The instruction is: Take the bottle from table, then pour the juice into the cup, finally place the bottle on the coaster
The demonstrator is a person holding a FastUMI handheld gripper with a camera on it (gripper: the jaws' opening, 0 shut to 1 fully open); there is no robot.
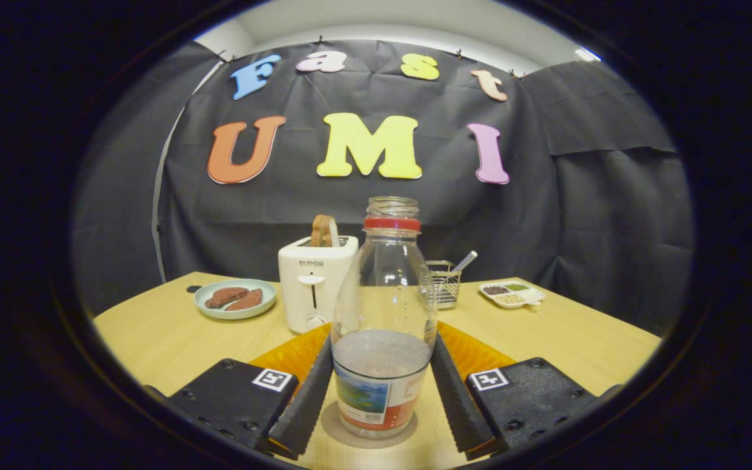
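While the bottle (382, 326) stands on its coaster (369, 436), the tongs (381, 385) squeeze both sides; open them slowly so nothing tips.

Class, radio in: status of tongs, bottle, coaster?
Tongs flank the bottle, grip unclear. Bottle upright on coaster, no cap. Toaster beyond, nothing blocking.
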